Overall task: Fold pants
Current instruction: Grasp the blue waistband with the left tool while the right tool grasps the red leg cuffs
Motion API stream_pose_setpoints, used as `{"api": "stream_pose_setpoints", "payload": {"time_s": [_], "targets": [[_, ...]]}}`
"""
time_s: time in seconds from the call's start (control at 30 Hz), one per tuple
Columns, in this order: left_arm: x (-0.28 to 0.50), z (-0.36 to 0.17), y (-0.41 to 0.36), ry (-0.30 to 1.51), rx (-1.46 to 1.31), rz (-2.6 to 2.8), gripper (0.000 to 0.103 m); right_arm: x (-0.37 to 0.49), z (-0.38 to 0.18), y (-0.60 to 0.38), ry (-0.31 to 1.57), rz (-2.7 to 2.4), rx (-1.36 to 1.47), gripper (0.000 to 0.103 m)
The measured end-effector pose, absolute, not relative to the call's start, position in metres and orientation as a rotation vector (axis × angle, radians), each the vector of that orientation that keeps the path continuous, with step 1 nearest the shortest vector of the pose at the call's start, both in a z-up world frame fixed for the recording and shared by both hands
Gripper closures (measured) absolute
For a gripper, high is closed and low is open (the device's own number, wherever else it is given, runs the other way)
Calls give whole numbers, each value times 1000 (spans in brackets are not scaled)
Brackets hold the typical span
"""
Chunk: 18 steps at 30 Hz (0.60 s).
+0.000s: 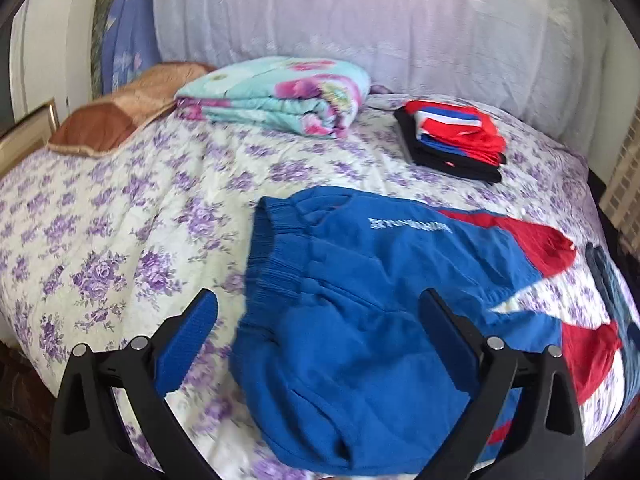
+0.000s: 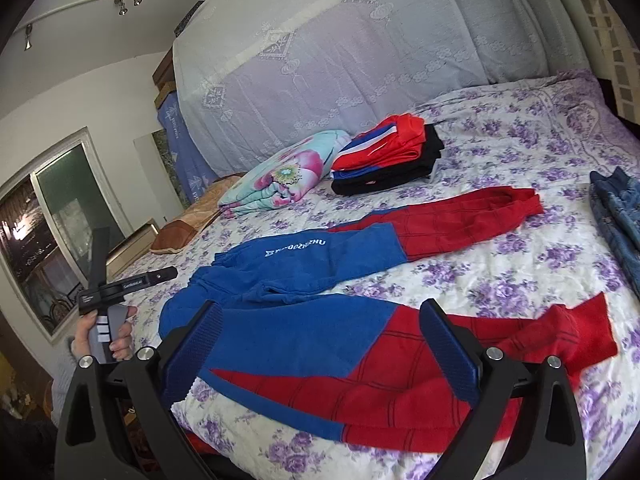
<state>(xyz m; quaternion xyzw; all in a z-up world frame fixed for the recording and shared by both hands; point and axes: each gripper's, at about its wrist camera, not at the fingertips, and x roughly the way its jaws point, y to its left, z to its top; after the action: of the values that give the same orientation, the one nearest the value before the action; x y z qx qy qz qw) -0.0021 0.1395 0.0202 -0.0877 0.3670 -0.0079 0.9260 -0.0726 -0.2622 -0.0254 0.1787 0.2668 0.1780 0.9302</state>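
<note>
1. Pants (image 2: pixel 320 280): blue top, red lower legs, lying flat on the bed (image 2: pixel 500 264), still unfolded. Waistband toward the person's left, cuffs to the right. The two legs are splayed apart in a V, with bare sheet between them.
2. Near leg runs along the bed's front edge; far leg angles away toward the stack (image 2: pixel 388 156). Some bunching at the crotch.
3. Left tool (image 1: pixel 316 328): jaws wide apart, nothing held. It hovers over the waistband end; one finger is over sheet, the other over blue cloth. Contact with the cloth: cannot tell.
4. Right tool (image 2: pixel 320 336): jaws wide apart, nothing held. It is poised over the near leg about where blue meets red.
5. The left hand (image 2: pixel 108 332) shows in the right view, gripping the handle of its tool off the waistband end.
6. Surroundings: the stack of folded red, blue and black clothes sits well behind the pants; a floral quilt (image 2: pixel 280 176) lies beside it; jeans (image 2: pixel 616 216) lie at the far right.
7. Step, my judgement: the start of the first fold, before any grasp.
8. Next move likely calls for pinching the near leg at waistband and lower leg, then carrying it over onto the far leg, edges aligned. Risk: the crotch bunching getting trapped under the fold.
</note>
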Motion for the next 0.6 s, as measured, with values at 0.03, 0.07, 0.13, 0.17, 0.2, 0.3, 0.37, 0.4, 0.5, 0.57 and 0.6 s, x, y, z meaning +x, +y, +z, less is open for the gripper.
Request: {"api": "stream_pose_setpoints", "payload": {"time_s": [0.03,0.07,0.13,0.17,0.2,0.3,0.37,0.4,0.5,0.57,0.6], "targets": [[10,17,154,770,-210,-14,5,-64,-26,-263,572,377,370,4],[24,13,167,793,-228,-4,5,-57,-27,-262,584,393,368,4],[51,4,181,828,-239,1,5,-40,-31,-259,611,417,350,4],[63,1,184,840,-240,-9,5,-32,-33,-257,611,422,330,4],[74,-3,184,851,-241,-22,5,-26,-35,-255,635,428,324,4],[112,-15,182,888,-228,-84,5,-6,-38,-252,662,439,303,4],[133,-23,181,905,-226,-115,5,9,-38,-256,665,445,306,4],[141,-27,184,911,-236,-138,5,16,-38,-259,663,455,317,4],[157,-36,187,939,-290,-236,16,39,-34,-270,659,475,347,4],[164,-44,188,958,-318,-282,38,54,-31,-277,657,482,354,4],[165,-49,188,965,-323,-288,40,63,-31,-279,658,482,347,4]]}}
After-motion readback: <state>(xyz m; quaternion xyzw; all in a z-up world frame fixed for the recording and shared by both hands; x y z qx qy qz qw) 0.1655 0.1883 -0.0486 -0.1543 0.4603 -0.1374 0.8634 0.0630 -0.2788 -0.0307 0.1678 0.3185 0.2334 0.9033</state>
